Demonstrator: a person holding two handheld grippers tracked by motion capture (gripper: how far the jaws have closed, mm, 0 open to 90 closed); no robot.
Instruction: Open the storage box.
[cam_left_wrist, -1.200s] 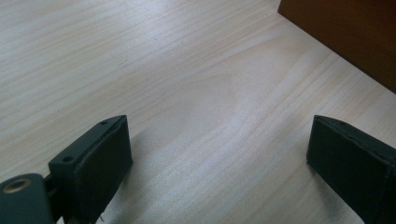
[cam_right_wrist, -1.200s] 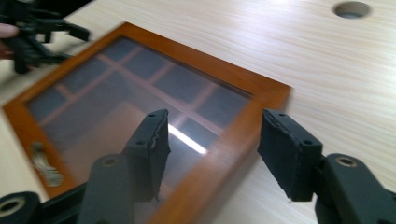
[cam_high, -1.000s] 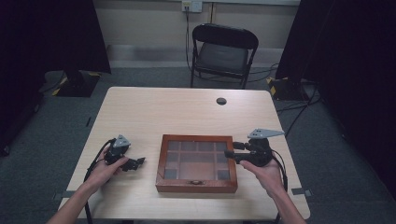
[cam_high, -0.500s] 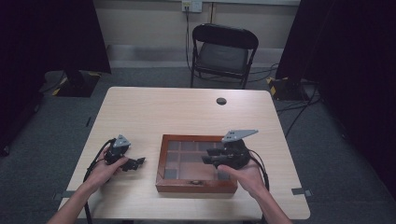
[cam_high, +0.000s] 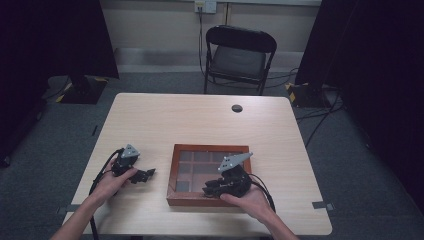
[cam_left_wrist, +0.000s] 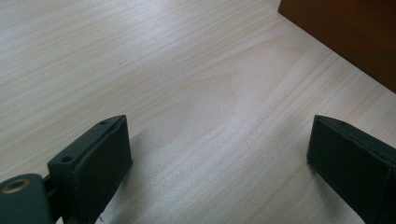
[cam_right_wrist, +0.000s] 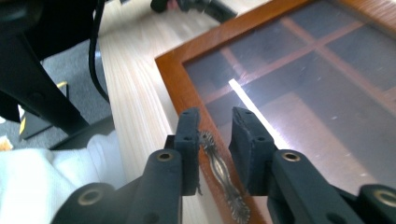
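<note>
While the pale wooden surface (cam_high: 165, 120) carried a brown glass-lidded box (cam_high: 210, 174) at its near middle, the left tongs (cam_high: 145, 175) rested on the wood just left of it, spread wide with nothing between. Right tongs (cam_high: 214, 191) lay over the box's near edge, jaws having just been closing, nearly together astride the small metal handle (cam_right_wrist: 219, 170) on the lid frame, not yet pinching it.

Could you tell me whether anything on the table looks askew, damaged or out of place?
Nothing stands out. The wooden box sits square and shut on the table, its glass lid whole; the right gripper straddles the metal handle.
</note>
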